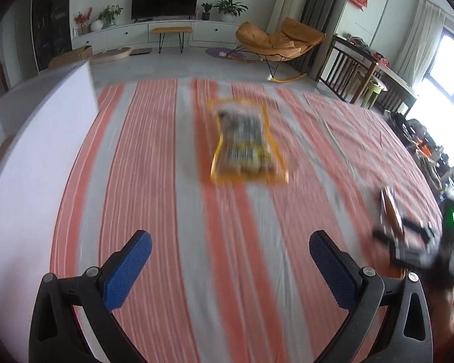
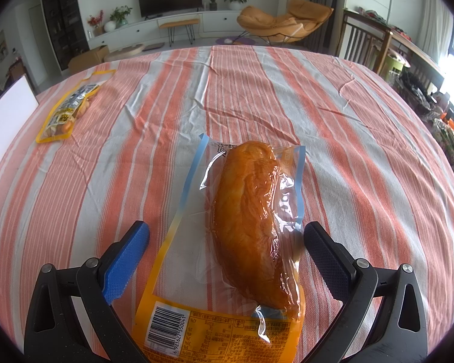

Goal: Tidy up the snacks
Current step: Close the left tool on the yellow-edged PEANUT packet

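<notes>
Right gripper [image 2: 227,242] spread wide, straddling chicken pack [image 2: 251,227] — left gripper [image 1: 230,251] released, hovering

Bright daylight glares from the right window [image 1: 448,69]; left view motion-blurred; fisheye edges dark, bent.

The left gripper [image 1: 230,260] hovers, jaws wide apart, over a striped counter [image 1: 154,163]. A blurred yellow-edged snack packet [image 1: 245,142] lies ahead, beside nothing.

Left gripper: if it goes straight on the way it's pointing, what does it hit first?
Probably the yellow-edged snack packet, lying on the striped cloth slightly right of the left gripper's centre line. The fingers are open and nothing lies between. The frame is motion-blurred, so depth is uncertain.
</notes>
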`<state>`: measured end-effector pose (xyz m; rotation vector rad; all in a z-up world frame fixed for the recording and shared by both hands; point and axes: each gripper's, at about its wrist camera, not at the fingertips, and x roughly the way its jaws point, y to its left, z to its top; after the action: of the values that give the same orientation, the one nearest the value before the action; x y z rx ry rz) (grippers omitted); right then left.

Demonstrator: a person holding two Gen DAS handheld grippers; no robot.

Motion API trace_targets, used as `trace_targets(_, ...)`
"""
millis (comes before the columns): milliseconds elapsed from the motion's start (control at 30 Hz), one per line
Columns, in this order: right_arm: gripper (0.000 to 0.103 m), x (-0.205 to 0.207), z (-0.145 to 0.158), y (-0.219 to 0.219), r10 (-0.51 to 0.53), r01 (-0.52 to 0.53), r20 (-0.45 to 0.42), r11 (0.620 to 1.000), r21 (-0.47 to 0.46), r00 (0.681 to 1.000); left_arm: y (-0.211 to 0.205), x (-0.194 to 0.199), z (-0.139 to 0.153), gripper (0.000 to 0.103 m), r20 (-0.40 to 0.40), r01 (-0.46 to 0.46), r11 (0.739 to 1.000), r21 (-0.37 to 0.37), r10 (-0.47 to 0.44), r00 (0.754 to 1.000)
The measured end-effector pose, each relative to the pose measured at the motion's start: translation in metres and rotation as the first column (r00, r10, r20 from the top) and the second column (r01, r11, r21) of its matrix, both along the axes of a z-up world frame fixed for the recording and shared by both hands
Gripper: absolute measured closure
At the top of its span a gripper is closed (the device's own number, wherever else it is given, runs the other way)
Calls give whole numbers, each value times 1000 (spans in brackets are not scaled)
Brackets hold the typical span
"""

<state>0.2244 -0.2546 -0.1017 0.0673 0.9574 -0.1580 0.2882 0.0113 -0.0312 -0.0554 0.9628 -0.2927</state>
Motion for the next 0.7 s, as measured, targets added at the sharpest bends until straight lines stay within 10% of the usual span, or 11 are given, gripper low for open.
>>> trace_targets(300,0,0,0,0,0,0,1,1000,1,1000,-55,144,-44,1,-196,-64,997,38,70,978)
trace_targets(367,0,-1,0,0,0,0,1,1000,1,1000,-54,149,-55,14,-174,-93,994,65,103,979)
trace_targets(400,0,0,0,0,0,0,1,1000,1,1000,-55,145,-52,49,-138,-83,995,57,90,986)
trace_targets(700,1,1,2,1,0,0,1,1000,-3,1000,11,-5,-49,53,-117,-48,999,18,50,992)
